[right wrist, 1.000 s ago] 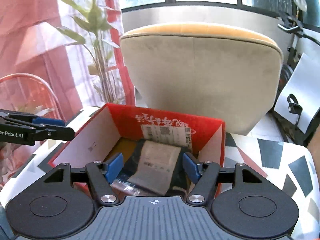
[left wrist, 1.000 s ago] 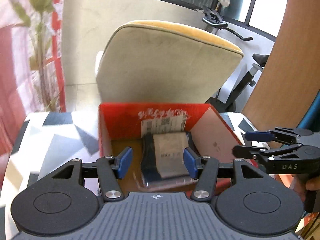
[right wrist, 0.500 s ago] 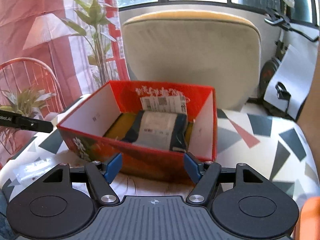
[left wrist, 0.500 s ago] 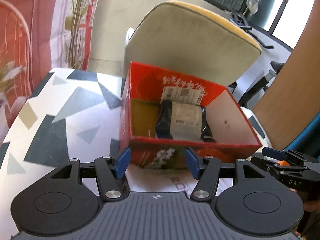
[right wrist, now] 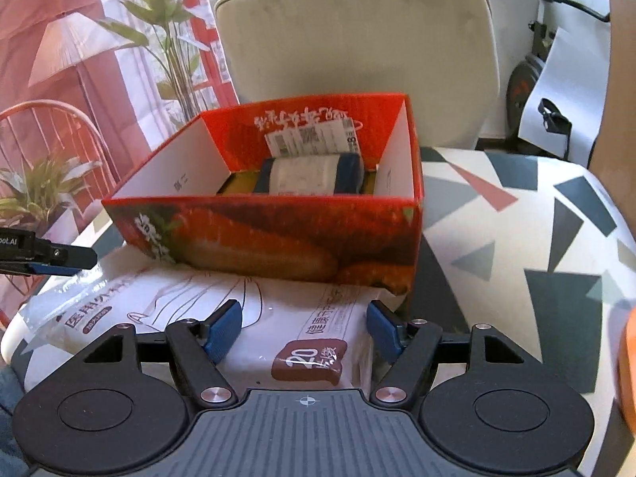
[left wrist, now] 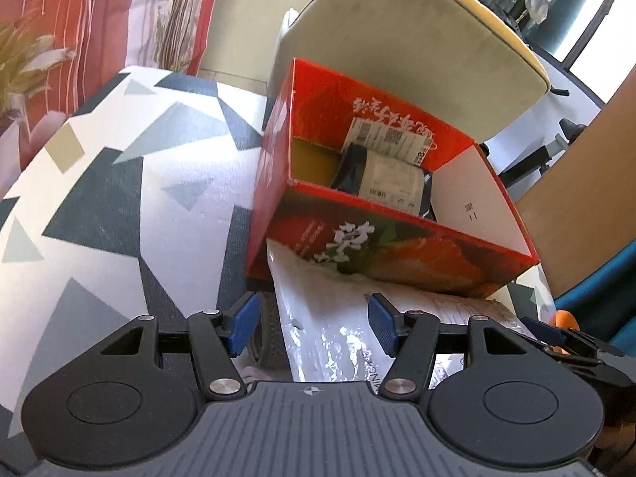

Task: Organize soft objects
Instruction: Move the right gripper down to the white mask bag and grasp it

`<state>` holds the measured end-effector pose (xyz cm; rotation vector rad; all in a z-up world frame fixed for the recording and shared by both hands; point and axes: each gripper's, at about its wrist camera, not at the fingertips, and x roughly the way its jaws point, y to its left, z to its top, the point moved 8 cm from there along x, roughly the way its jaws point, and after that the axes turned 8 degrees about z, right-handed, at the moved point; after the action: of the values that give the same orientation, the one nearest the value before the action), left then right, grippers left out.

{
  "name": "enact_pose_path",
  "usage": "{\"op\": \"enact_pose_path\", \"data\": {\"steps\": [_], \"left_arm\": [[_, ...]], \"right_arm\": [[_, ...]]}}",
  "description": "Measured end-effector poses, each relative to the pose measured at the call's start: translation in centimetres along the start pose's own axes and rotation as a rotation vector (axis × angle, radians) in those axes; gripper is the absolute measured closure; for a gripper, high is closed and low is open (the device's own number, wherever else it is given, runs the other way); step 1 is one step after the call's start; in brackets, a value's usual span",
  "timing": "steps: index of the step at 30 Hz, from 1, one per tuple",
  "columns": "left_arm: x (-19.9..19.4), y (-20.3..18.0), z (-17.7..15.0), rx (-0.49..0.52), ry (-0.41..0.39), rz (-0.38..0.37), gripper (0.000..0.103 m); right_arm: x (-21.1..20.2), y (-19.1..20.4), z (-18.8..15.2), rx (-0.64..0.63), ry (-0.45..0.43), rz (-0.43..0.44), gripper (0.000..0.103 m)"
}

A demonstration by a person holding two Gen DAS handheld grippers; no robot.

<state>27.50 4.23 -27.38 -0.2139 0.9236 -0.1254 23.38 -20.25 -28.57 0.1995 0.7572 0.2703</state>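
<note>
Two tools point down at a white plastic-wrapped pack (right wrist: 190, 310) lying on a surface (left wrist: 119, 183) covered in a white cloth with grey and dark triangles. The pack is soft and glossy, printed with line drawings and Chinese lettering, and its far part is tucked under the near edge of a red cardboard box (right wrist: 278, 238), which sits tilted on it. Inside the box, toward its far wall, lies a dark wrapped bundle with a white label (right wrist: 310, 175), with a barcode sticker on the wall just behind it.

Left tool (left wrist: 310, 326) has its blue pads spread, nothing between them pressed; the pack's left edge lies below the gap. Right tool (right wrist: 304, 330) is also spread, its jaws having just been opening, and the pack's right part shows between the pads without being pinched. Beyond the box stands a beige chair back (right wrist: 357, 47), with a leafy plant (right wrist: 167, 20) at far left.
</note>
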Motion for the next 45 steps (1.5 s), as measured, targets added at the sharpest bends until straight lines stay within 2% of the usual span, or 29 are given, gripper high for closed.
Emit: {"op": "enact_pose_path", "data": {"steps": [5,12,17,25,31,42,45], "left_arm": [[0.5,0.0,-0.7,-0.01,0.021,-0.006,0.04],[0.5,-0.8,-0.9,0.013,0.011,-0.04,0.042],[1.4,-0.2,-1.7,-0.02,0.05,-0.035,0.042],[2.4,0.3,-2.9,-0.068,0.122,-0.086,0.042],[2.5,0.1,-3.1,-0.046,0.127,-0.108,0.042],[2.8,0.6,-3.9,-0.078,0.159,-0.129,0.042],[2.9,0.5,-4.0,-0.091,0.164,-0.156,0.047]], "right_arm": [[0.0,0.2,-1.1,-0.013,0.018,-0.003,0.035],[-0.2,0.1,-1.8,0.007,0.038,0.019,0.032],[-0.2,0.0,-2.2,0.033,0.048,0.036,0.032],[-0.1,0.2,-2.4,0.033,0.071,0.069,0.032],[0.0,0.2,-2.3,0.023,0.086,0.085,0.032],[0.8,-0.4,-1.8,0.027,0.166,0.149,0.034],[0.9,-0.5,-2.0,0.039,0.167,0.156,0.034]]}}
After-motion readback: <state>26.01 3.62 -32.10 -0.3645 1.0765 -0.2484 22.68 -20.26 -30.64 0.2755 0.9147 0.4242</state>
